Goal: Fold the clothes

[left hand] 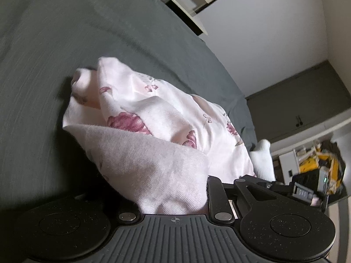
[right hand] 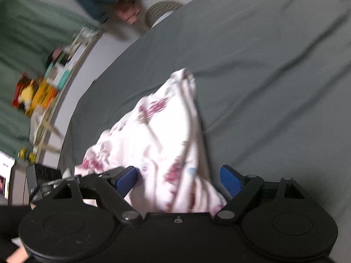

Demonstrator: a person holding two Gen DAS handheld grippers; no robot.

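A white garment with pink flowers [left hand: 140,118] lies bunched on the grey bed sheet [left hand: 65,43]. Its near end rises into my left gripper [left hand: 173,188], which looks shut on it. The cloth covers the left finger, and only the black right finger [left hand: 216,195] shows. In the right wrist view the same garment [right hand: 166,135] runs from the sheet [right hand: 263,65] up between the blue pads [right hand: 127,178] of my right gripper [right hand: 179,175]. Those pads stand wide apart, so that gripper is open around the cloth. This view is blurred by motion.
The bed's far edge meets a white wall, a dark cabinet [left hand: 296,100] and cluttered shelves [left hand: 318,160]. A white sock-like piece [left hand: 263,160] sits past the garment. In the right wrist view there are green curtains [right hand: 26,43], a table with boxes [right hand: 43,92] and part of a person [right hand: 129,11].
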